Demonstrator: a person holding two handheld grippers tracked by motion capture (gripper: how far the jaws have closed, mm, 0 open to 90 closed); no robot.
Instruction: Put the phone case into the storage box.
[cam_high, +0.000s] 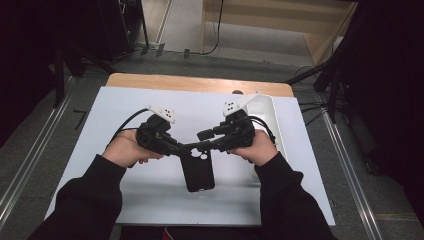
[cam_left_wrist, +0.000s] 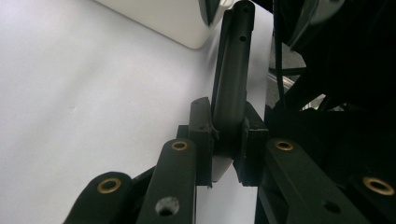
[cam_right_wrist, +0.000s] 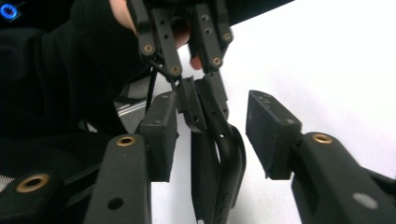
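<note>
A black phone case (cam_high: 199, 172) hangs over the white table mat (cam_high: 150, 200), its top edge held up between the two hands. My left gripper (cam_high: 184, 148) is shut on that edge; in the left gripper view its pads (cam_left_wrist: 201, 135) pinch the thin case (cam_left_wrist: 232, 79), seen edge-on. My right gripper (cam_high: 204, 146) comes in from the right and is open. In the right gripper view the right gripper (cam_right_wrist: 215, 135) has its pads (cam_right_wrist: 271, 135) on either side of the case (cam_right_wrist: 229, 172) without touching it, and the left gripper (cam_right_wrist: 201, 100) grips the case just beyond.
A white tray (cam_high: 270, 117) stands along the right edge of the mat, close behind the right hand, and appears in the left gripper view as a white tray (cam_left_wrist: 168, 23). The wooden table edge (cam_high: 200, 82) runs along the back. Both sleeved forearms reach in from the front.
</note>
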